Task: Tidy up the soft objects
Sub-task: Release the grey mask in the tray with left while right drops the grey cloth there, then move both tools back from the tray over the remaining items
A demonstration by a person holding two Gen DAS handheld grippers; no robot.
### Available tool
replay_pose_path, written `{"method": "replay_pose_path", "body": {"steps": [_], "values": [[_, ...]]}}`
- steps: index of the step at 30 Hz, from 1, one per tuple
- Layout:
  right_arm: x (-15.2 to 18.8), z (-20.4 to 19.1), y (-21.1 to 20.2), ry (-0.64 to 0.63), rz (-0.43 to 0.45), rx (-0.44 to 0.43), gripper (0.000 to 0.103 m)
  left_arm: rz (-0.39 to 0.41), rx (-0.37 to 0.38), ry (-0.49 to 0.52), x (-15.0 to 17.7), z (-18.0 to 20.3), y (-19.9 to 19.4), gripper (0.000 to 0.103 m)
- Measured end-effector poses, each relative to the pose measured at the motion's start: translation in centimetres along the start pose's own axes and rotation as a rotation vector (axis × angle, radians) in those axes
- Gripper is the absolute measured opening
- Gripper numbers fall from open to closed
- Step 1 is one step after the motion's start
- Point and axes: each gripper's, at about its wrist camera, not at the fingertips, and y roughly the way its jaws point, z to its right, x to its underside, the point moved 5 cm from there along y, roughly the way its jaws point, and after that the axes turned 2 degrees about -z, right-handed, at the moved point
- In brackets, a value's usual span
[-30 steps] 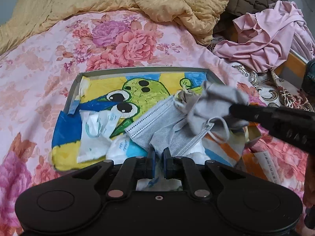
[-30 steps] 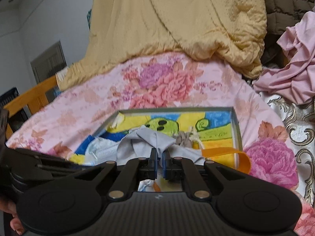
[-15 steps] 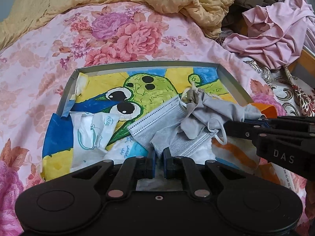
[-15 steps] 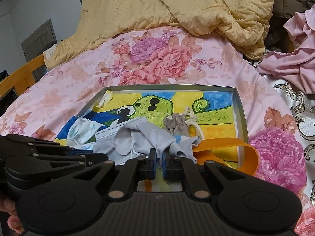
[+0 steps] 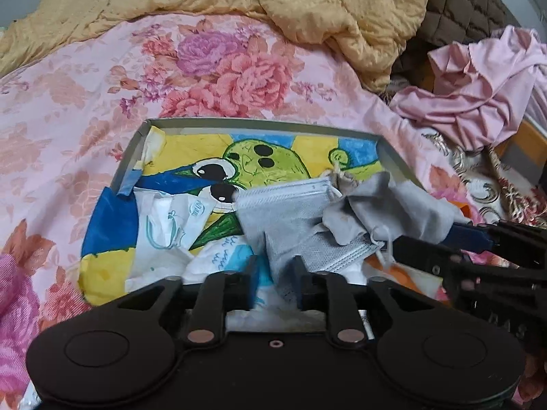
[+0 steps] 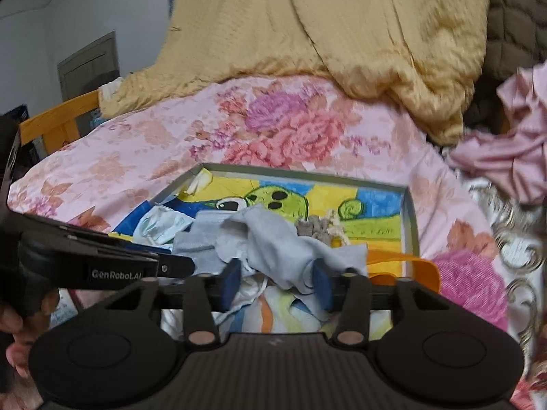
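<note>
A shallow grey tray (image 5: 259,124) with a cartoon-print lining lies on the floral bedspread; it also shows in the right wrist view (image 6: 412,225). In it lie a grey face mask (image 5: 283,212), a crumpled grey cloth (image 5: 393,205), white wrapped masks (image 5: 167,225) and a small knotted pouch (image 6: 314,229). My left gripper (image 5: 273,276) is open at the tray's near edge, with the grey mask lying between its fingers. My right gripper (image 6: 275,282) is open, its fingers either side of the grey cloth (image 6: 273,239), which rests on the pile.
A yellow quilt (image 5: 307,10) is heaped at the back of the bed. A pink garment (image 5: 478,99) lies at the right. An orange strap (image 6: 403,263) curls at the tray's right near corner. A wooden bed rail (image 6: 58,123) stands at the left.
Both grippers were shut and have opened. The right gripper lowered the grey cloth onto the pile in the tray and let it go. The left gripper released the grey mask.
</note>
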Motion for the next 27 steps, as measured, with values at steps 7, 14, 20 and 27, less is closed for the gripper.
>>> {"method": "replay_pose_path", "body": {"steps": [7, 14, 20, 27], "values": [[-0.7, 0.0, -4.5, -0.047, 0.054, 0.049, 0.077, 0.047, -0.025, 0.011, 0.4, 0.4, -3.5, 0.055], [-1.3, -0.1, -10.0, -0.055, 0.124, 0.075, 0.093, 0.143, -0.035, -0.004, 0.6, 1.3, -8.7, 0.08], [-1.8, -1.0, -14.6, -0.082, 0.175, 0.102, 0.101, 0.22, -0.03, -0.004, 1.0, 2.8, -13.2, 0.089], [-2.1, -1.6, -18.9, -0.062, 0.211, 0.125, 0.103, 0.302, -0.011, 0.017, 1.9, 3.8, -18.1, 0.101]]}}
